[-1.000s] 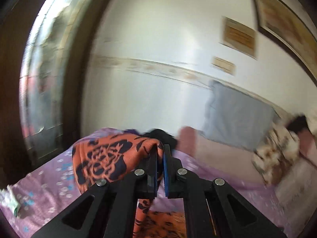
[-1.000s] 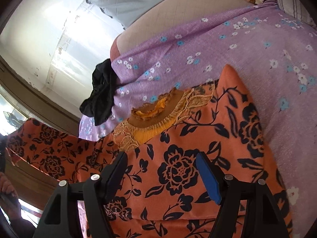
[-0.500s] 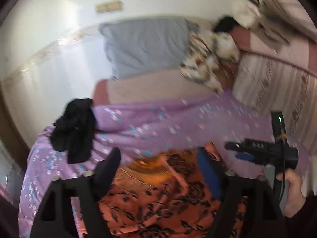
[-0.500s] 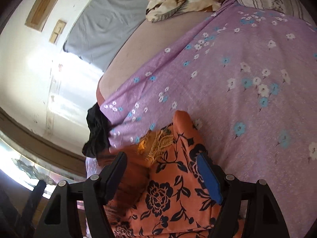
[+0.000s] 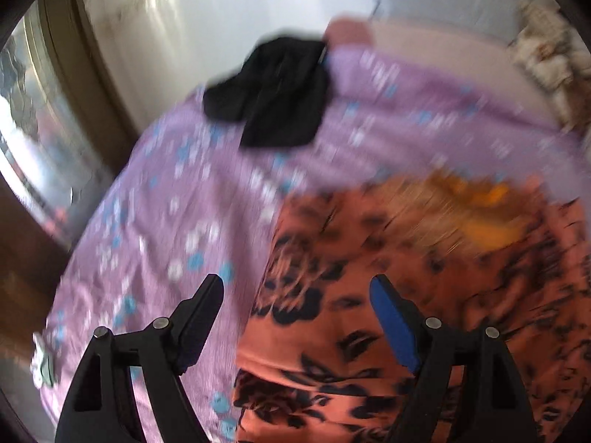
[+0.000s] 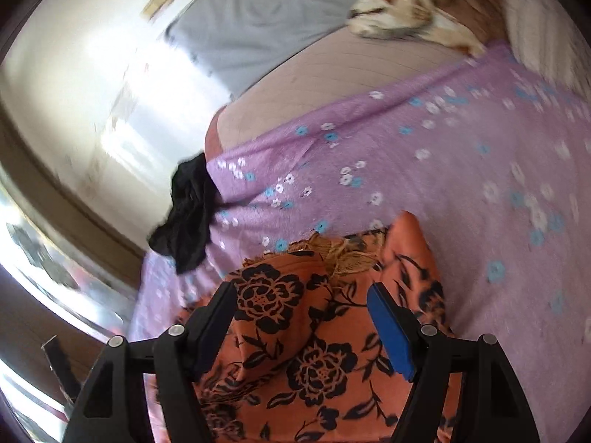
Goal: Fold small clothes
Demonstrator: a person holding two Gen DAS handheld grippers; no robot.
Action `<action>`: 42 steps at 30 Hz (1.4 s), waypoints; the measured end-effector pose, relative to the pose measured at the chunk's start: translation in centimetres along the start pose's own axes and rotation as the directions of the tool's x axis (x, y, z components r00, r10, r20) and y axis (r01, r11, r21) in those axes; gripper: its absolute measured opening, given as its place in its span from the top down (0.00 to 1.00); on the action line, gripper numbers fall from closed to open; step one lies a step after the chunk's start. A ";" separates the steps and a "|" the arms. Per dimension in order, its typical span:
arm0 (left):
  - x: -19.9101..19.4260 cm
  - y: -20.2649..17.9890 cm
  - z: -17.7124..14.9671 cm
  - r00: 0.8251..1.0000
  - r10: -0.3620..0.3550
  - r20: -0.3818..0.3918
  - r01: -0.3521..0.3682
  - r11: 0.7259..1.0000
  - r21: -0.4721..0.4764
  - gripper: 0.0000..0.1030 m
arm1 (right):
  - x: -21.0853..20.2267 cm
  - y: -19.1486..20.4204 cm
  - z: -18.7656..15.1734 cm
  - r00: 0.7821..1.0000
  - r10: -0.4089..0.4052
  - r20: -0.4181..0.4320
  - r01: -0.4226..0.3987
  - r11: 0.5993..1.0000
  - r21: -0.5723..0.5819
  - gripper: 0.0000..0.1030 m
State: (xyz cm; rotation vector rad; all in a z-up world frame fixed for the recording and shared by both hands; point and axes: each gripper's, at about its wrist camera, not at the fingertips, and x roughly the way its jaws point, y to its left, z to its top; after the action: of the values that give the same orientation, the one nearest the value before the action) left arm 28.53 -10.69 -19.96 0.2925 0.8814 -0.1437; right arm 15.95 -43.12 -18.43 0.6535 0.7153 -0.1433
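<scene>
purple bedsheet, orange garment between gaping right gripper jaws

A thin, smooth orange cloth garment printed with black flowers is trimmed at the neck with rough gold embroidery. The lilac flowered cotton bedsheet is seen as matt, as is the crumpled black cloth. Matt black plastic gripper fingers are faced with blue pads.

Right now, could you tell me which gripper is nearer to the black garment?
Probably the left gripper: the black garment lies ahead, slightly left. The right gripper sits over the orange floral top, garment farther left.
</scene>
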 end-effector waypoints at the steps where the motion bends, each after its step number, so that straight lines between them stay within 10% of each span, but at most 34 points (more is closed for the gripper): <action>1: 1.0 0.1 -0.4 0.999 0.006 -0.043 -0.006 1.000 -0.001 0.20 | 1.0 1.3 0.2 0.999 -0.030 -0.022 0.029 0.998 -0.047 0.25; 7: 3.6 -1.1 -2.5 0.989 -0.002 -0.150 0.017 0.995 0.094 0.20 | 8.7 9.1 -0.4 0.940 -0.307 -0.150 0.227 0.889 -0.397 0.23; 13: 3.5 -0.4 -3.3 0.987 -0.045 -0.151 0.061 0.993 0.097 0.20 | 12.8 8.5 -1.6 0.834 -0.521 -0.180 0.401 0.798 -0.451 0.25; 16: 3.2 -0.5 -3.5 0.988 -0.051 -0.144 0.066 0.992 0.104 0.20 | 13.2 6.5 -2.1 0.812 -0.512 -0.280 0.391 0.834 -0.390 0.57; 21: 2.8 0.2 -4.2 0.982 -0.084 -0.172 0.088 0.996 0.016 0.20 | 7.4 5.3 -0.3 0.920 -0.347 -0.183 0.314 0.931 -0.183 0.42; 26: 2.5 -0.1 -4.4 0.981 -0.079 -0.175 0.083 0.996 0.015 0.20 | 4.9 9.0 -0.3 0.945 -0.303 -0.124 0.255 0.919 -0.302 0.22; 29: 2.5 0.1 -4.5 0.979 -0.094 -0.181 0.097 0.995 0.007 0.20 | 7.0 11.9 -2.4 0.906 -0.393 -0.154 0.277 0.829 -0.485 0.22; 35: 2.9 0.6 -4.5 0.971 -0.135 -0.197 0.135 0.991 -0.010 0.20 | 14.1 11.5 -6.0 0.707 -0.698 -0.113 0.448 0.565 -0.693 0.24; 37: 3.0 0.7 -4.4 0.970 -0.140 -0.201 0.140 0.990 -0.013 0.20 | 14.3 10.2 -5.8 0.715 -0.689 -0.121 0.458 0.591 -0.664 0.27; 39: 3.1 0.7 -4.4 0.968 -0.142 -0.206 0.142 0.990 -0.016 0.20 | 13.7 9.4 -4.9 0.731 -0.663 -0.162 0.449 0.646 -0.617 0.67; 42: 3.1 0.6 -4.3 0.968 -0.140 -0.209 0.138 0.990 -0.024 0.20 | 11.7 8.5 -2.6 0.787 -0.590 -0.180 0.436 0.738 -0.515 0.84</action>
State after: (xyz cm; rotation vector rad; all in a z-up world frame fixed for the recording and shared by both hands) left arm 27.50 -8.79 -24.83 0.2402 1.1135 -0.2419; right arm 26.17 -33.75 -23.15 0.0013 1.2140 -0.3820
